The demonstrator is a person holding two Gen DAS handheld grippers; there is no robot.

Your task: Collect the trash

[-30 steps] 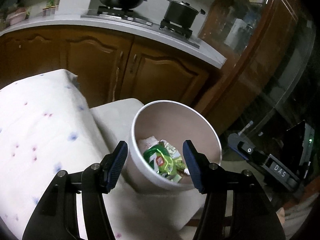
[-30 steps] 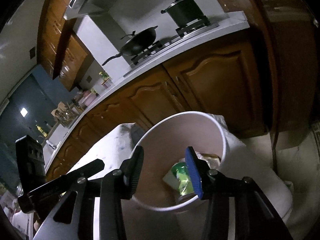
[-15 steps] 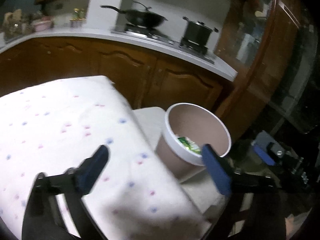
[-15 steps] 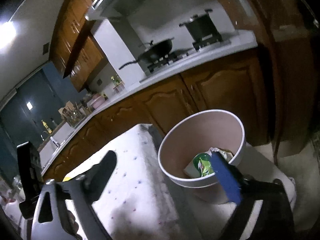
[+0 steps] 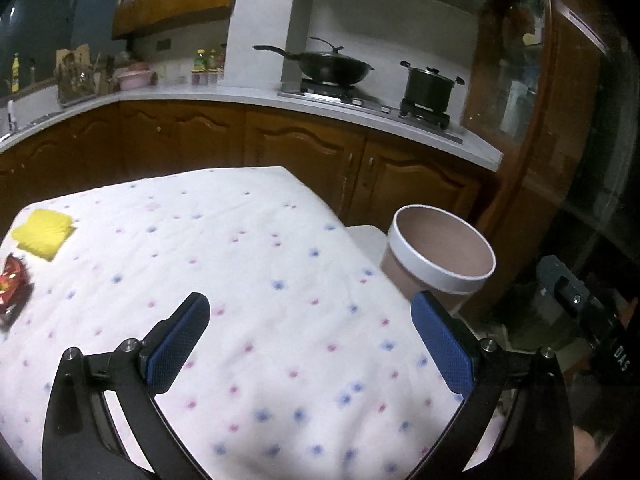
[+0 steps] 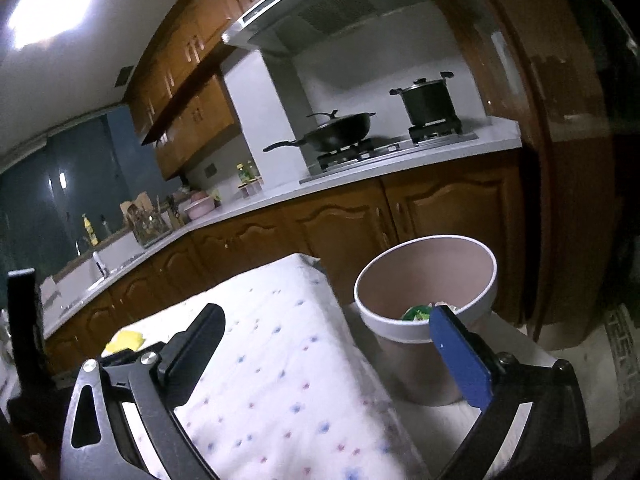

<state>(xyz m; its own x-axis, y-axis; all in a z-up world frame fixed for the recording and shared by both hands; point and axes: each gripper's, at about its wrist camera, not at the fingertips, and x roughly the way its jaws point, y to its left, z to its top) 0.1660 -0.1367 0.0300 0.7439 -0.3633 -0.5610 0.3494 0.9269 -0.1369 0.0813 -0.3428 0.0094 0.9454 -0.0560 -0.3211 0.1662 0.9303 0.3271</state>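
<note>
Two tools: left tool [image 5: 310, 344] and right tool [image 6: 334, 354] both spread wide, nothing between the pads.
Counter: dotted cloth [image 5: 248, 264] bare ahead; its right edge drops beside the bin [image 5: 438, 254].
Trash: yellow piece [image 5: 43, 233] at the far left edge; red wrapper [image 5: 12, 286] cut off by the frame.
Bin: green scraps [image 6: 416, 314] inside — half hidden behind the right tool's pad.

The left gripper [image 5: 310, 334] has two glossy black arms, each with a triangular cut-out near its base and round silver screws at its joints. Its fingers [image 5: 176, 346] carry blue pads with a fine grid texture. The right gripper [image 6: 326, 354] has the same black frame and silver screws; one pad shows flat blue, the other finger [image 6: 192, 354] looks black.
</note>
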